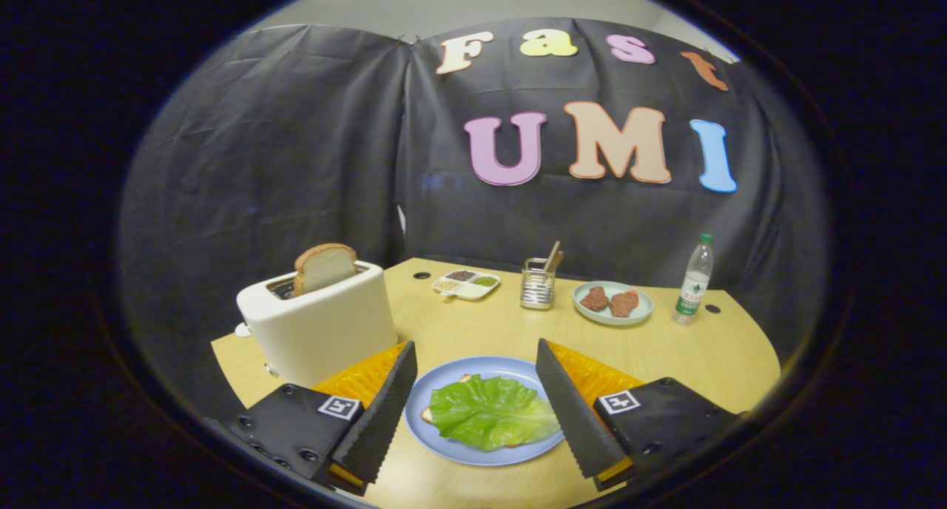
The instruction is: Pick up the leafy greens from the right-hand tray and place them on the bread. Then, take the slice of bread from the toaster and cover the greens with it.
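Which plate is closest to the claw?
The blue plate with lettuce, lying between the open claw's fingers. The green plate with meat sits farther back.

the plate point(444, 441) lies on the table point(688, 354) between the gripper's point(477, 354) spread fingers point(385, 413), nearest of all. on it a bread slice point(427, 416) lies flat, with the greens point(492, 411) on top, covering most of it. taking the plate as centre, the toaster point(318, 324) stands at 10 o'clock, a second slice point(324, 266) upright in its slot. a divided dish point(466, 284) sits at 12, at the far edge. a cup point(538, 285) holding sticks stands just right of it. a meat plate point(612, 302) lies at 1. the bottle point(693, 280) stands beyond it, at 2.
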The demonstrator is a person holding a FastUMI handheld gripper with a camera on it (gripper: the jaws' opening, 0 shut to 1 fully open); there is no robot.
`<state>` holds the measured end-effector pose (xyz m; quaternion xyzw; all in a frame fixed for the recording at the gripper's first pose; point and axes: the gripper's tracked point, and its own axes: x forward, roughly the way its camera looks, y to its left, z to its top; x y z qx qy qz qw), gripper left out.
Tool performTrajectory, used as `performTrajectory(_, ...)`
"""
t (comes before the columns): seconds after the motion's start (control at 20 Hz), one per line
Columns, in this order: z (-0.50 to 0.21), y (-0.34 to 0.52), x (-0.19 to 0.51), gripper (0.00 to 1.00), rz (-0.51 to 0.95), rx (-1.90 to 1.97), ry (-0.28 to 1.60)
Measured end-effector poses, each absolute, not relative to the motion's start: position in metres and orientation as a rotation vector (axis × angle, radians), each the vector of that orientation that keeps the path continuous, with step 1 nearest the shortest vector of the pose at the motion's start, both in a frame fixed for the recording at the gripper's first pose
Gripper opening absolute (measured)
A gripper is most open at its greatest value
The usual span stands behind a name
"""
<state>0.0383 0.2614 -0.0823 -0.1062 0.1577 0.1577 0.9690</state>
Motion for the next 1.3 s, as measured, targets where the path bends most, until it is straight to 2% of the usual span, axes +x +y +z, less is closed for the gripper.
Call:
performTrajectory(0.35,-0.039,0.341,0.029,1.00,0.434,-0.278,0.271)
performTrajectory(0.65,-0.013,0.398,0.041,1.00,0.477,-0.177,0.258)
performTrajectory(1.0,-0.040,0.451,0.056,0.99,0.544,0.043,0.406)
performTrajectory(1.3,-0.078,0.484,0.074,0.98,0.537,0.188,0.528)
